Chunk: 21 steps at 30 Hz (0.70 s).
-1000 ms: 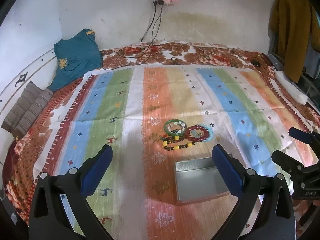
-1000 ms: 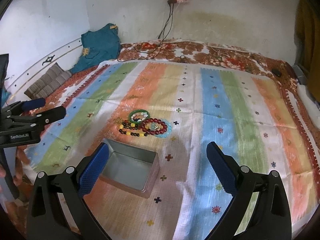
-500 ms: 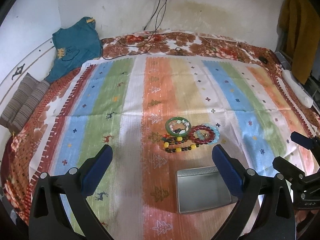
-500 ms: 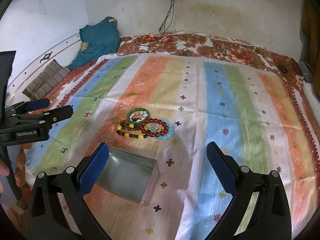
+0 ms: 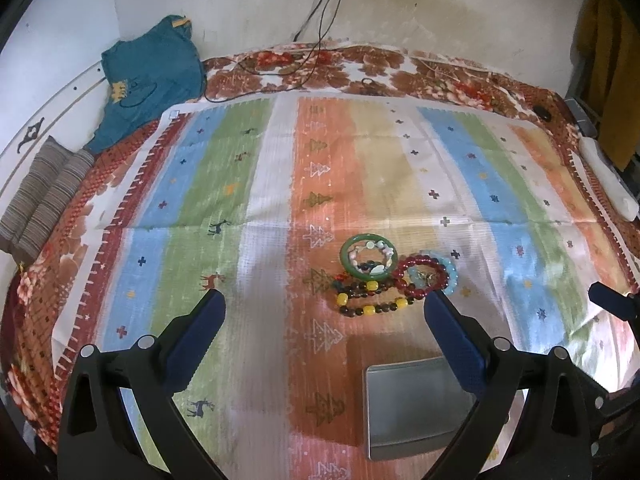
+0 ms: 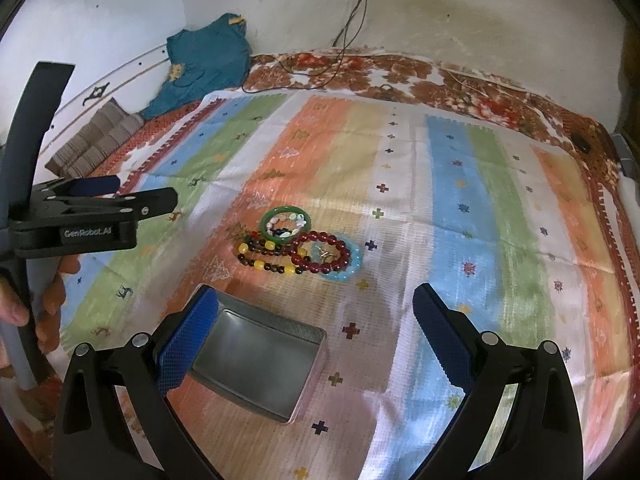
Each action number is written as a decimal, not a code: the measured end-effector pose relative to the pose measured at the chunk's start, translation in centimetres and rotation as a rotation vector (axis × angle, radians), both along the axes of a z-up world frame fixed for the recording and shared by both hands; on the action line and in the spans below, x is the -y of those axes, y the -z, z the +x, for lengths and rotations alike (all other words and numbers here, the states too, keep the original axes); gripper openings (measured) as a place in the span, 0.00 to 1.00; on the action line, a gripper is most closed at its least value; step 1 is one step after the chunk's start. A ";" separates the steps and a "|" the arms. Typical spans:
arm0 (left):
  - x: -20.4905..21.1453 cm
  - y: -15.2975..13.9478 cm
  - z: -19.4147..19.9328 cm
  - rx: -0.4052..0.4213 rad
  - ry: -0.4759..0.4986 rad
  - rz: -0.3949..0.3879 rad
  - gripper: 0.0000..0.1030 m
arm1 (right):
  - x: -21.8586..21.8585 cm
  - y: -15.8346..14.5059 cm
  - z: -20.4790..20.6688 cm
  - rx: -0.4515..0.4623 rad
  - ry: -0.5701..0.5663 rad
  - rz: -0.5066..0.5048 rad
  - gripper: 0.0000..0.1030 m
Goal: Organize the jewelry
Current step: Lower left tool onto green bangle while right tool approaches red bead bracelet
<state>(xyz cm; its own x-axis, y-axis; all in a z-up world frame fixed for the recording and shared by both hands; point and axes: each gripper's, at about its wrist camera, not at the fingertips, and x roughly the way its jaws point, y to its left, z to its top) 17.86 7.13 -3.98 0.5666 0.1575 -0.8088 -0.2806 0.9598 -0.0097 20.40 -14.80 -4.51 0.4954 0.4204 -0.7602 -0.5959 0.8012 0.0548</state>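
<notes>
A pile of jewelry lies on the striped cloth (image 5: 400,168): a green bangle (image 5: 369,256) (image 6: 285,221), a red bead bracelet (image 5: 424,276) (image 6: 320,254), a light blue bracelet (image 6: 344,270) and a dark and yellow bead strand (image 5: 368,304) (image 6: 266,258). An open, empty metal tin (image 5: 416,408) (image 6: 256,364) sits in front of the pile. My left gripper (image 5: 322,312) is open and empty, above the cloth short of the pile. My right gripper (image 6: 316,308) is open and empty, above the tin's far right corner.
A teal garment (image 5: 152,80) and folded striped cloths (image 5: 44,196) lie at the far left by the wall. Cables (image 5: 316,40) hang from a wall socket. A white object (image 5: 608,180) lies at the right edge.
Both grippers have moved forward and lower toward the jewelry; the pile and tin look closer and lower in both views. Nothing has been picked up.
</notes>
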 end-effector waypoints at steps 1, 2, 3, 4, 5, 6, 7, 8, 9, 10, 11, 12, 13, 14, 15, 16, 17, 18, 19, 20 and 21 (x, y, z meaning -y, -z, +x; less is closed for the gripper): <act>-0.1 0.1 0.2 -0.003 -0.001 0.000 0.95 | -0.3 0.1 0.1 -0.003 -0.005 -0.003 0.96; -0.1 0.2 0.4 -0.007 -0.002 -0.001 0.95 | -0.4 0.1 0.2 -0.004 -0.007 -0.004 0.96; -0.2 0.3 0.6 -0.011 0.000 -0.002 0.95 | -0.6 0.2 0.3 -0.004 -0.011 -0.005 0.96; -0.1 0.4 0.8 -0.013 0.002 -0.005 0.95 | -0.8 0.2 0.3 -0.005 -0.016 -0.007 0.96; -0.2 0.5 1.0 -0.017 0.004 -0.016 0.95 | -1.0 0.3 0.4 -0.004 -0.024 -0.009 0.96; -0.2 0.5 1.1 -0.019 0.008 -0.030 0.95 | -1.2 0.3 0.5 -0.004 -0.030 -0.012 0.96; -0.3 0.6 1.4 -0.023 0.014 -0.047 0.95 | -1.4 0.4 0.6 -0.004 -0.035 -0.015 0.96; -0.3 0.6 1.6 -0.027 0.018 -0.062 0.95 | -1.6 0.5 0.6 -0.005 -0.041 -0.018 0.96; -0.3 0.5 1.7 -0.025 0.017 -0.066 0.95 | -1.8 0.6 0.7 -0.006 -0.047 -0.019 0.96; -0.3 0.5 1.8 -0.023 0.019 -0.066 0.95 | -2.0 0.7 0.8 -0.009 -0.053 -0.022 0.96; -0.2 0.4 2.0 -0.023 0.027 -0.062 0.95 | -2.0 0.8 0.9 -0.012 -0.056 -0.023 0.96; -0.1 0.3 2.2 -0.023 0.030 -0.058 0.95 | -2.2 0.9 1.0 -0.014 -0.059 -0.025 0.96; -0.2 0.4 2.4 -0.025 0.031 -0.057 0.95 | -2.4 1.0 1.2 -0.017 -0.063 -0.028 0.96; -0.3 0.5 2.8 -0.030 0.030 -0.059 0.95 | -2.5 1.1 1.3 -0.019 -0.065 -0.029 0.96; -0.3 0.6 3.0 -0.034 0.029 -0.060 0.95 | -2.6 1.2 1.4 -0.021 -0.068 -0.030 0.96; -0.5 0.8 3.3 -0.040 0.027 -0.061 0.95 | -2.7 1.3 1.5 -0.024 -0.071 -0.031 0.96; -0.7 1.2 3.7 -0.049 0.022 -0.058 0.95 | -2.9 1.5 1.7 -0.026 -0.074 -0.034 0.96; -0.9 1.4 4.0 -0.056 0.019 -0.058 0.95 | -3.1 1.7 1.9 -0.028 -0.077 -0.038 0.96; -1.1 1.7 4.3 -0.064 0.017 -0.057 0.95 | -3.3 1.8 2.1 -0.031 -0.080 -0.042 0.96; -1.3 2.0 4.6 -0.072 0.013 -0.055 0.95 | -3.3 2.0 2.2 -0.033 -0.082 -0.044 0.96; -1.6 2.4 5.0 -0.081 0.008 -0.050 0.95 | -3.4 2.2 2.4 -0.035 -0.084 -0.047 0.96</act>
